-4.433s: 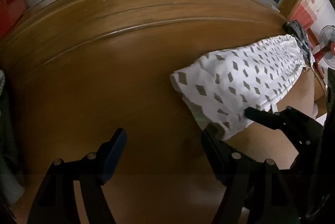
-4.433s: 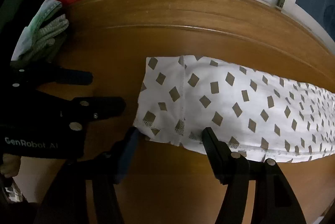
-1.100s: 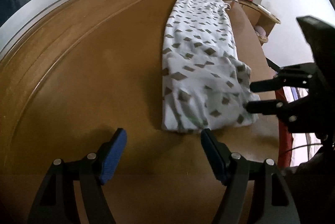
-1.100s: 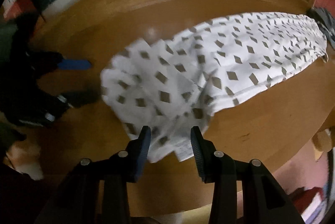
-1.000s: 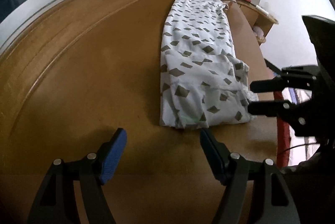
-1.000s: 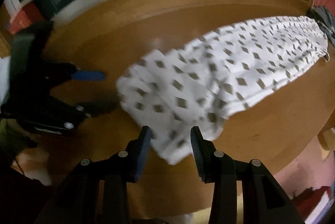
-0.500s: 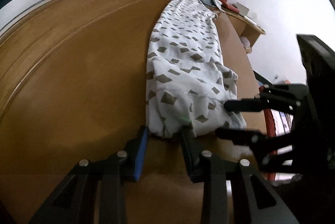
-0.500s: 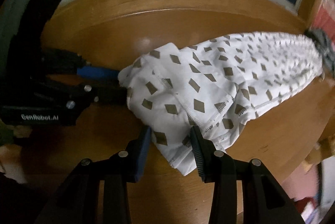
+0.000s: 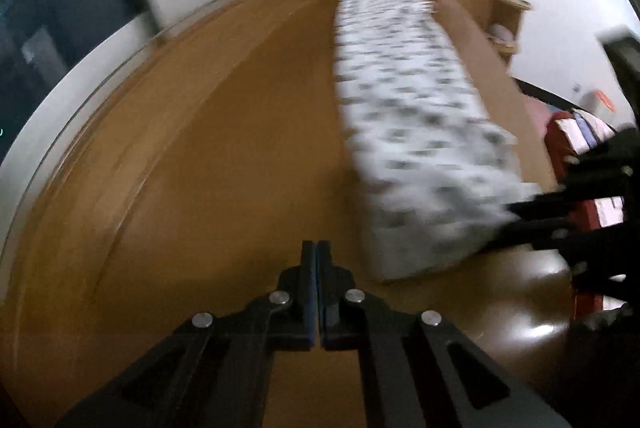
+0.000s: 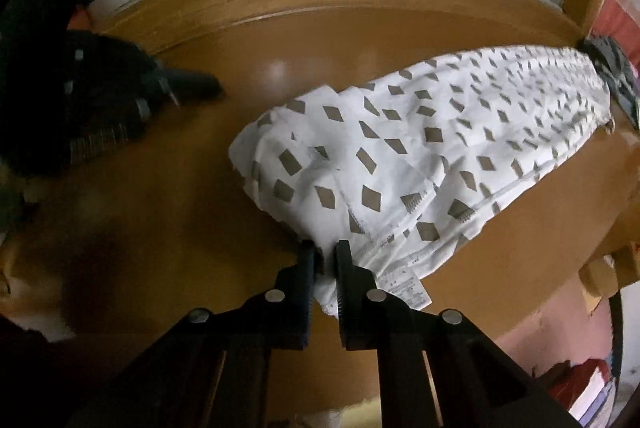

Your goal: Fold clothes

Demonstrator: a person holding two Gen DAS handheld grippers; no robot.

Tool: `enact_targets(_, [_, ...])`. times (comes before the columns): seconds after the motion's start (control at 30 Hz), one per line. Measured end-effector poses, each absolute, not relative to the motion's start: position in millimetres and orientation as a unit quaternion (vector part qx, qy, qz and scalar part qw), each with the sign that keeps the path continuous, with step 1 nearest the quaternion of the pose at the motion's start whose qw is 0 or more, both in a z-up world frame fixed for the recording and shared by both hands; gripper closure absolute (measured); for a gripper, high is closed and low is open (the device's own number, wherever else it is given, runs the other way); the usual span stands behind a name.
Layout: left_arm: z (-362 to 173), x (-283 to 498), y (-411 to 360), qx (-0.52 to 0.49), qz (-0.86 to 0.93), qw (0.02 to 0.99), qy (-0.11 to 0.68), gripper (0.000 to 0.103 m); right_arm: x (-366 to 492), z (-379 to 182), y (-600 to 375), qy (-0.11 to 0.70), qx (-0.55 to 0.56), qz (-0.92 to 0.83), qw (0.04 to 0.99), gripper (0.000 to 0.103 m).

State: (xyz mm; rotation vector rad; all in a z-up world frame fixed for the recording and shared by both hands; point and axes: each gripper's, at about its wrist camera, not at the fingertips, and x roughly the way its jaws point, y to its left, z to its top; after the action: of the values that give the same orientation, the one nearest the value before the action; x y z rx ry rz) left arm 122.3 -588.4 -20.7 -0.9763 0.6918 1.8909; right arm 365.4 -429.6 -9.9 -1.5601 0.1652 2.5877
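Your right tool (image 10: 325, 260) pinches the patterned garment (image 10: 432, 147) at its corner to lift a fold; your left tool (image 9: 318, 264) is closed on nothing, beside it above the tabletop (image 9: 200, 167).

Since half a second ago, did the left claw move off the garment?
Yes. The left claw now sits shut over bare wooden table, left of the white diamond-print garment whose near edge it had straddled.

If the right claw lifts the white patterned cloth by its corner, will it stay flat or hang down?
Probably it hangs down: the cloth already bunches and creases where the right claw pinches it. It looks thin, so likely light. The far end may drag along the smooth table.
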Motion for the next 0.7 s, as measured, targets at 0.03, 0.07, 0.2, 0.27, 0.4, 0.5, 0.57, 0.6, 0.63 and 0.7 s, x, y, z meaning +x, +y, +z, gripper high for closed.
enact_targets(0.03, [-18.3,113.3,-596.2,-0.402,0.762,0.430,0.271,0.103,369.5,-10.8,-429.1,0.067,-0.517,0.852,0.051,0.093])
enact_targets(0.07, [-15.7,108.1,-602.1,-0.409,0.763,0.429,0.260,0.103,373.2,-10.1,-429.2,0.075,-0.518,0.851,0.045,0.093])
enact_targets(0.2, [-12.6,107.4,-611.8,-0.438,0.747,0.458,0.203,0.103,382.2,0.7,-433.6,0.074,-0.515,0.853,0.038,0.090])
enact_targets(0.27, [-15.5,114.7,-612.7,-0.451,0.729,0.483,0.181,0.103,386.5,9.3,-435.1,0.071,-0.507,0.858,0.037,0.084])
enact_targets(0.4, [-31.5,144.4,-607.5,-0.461,0.692,0.524,0.184,0.101,378.6,15.5,-438.5,0.040,-0.500,0.864,0.035,0.072])
enact_targets(0.5, [-41.7,157.5,-602.7,-0.466,0.678,0.540,0.178,0.101,375.3,7.6,-446.6,0.016,-0.510,0.859,0.033,0.072])
enact_targets(0.57, [-46.5,160.5,-599.7,-0.471,0.675,0.544,0.163,0.101,374.7,1.6,-449.4,0.001,-0.519,0.854,0.033,0.072])
enact_targets(0.6, [-48.8,161.4,-598.2,-0.473,0.673,0.547,0.154,0.101,375.0,-3.2,-451.6,-0.004,-0.524,0.851,0.034,0.072])
enact_targets(0.63, [-50.9,160.2,-597.2,-0.476,0.672,0.549,0.143,0.101,375.5,-6.3,-453.2,-0.008,-0.525,0.850,0.036,0.072])
enact_targets(0.7, [-55.5,158.6,-595.7,-0.480,0.670,0.551,0.128,0.101,375.7,-0.8,-453.9,-0.015,-0.520,0.853,0.041,0.072])
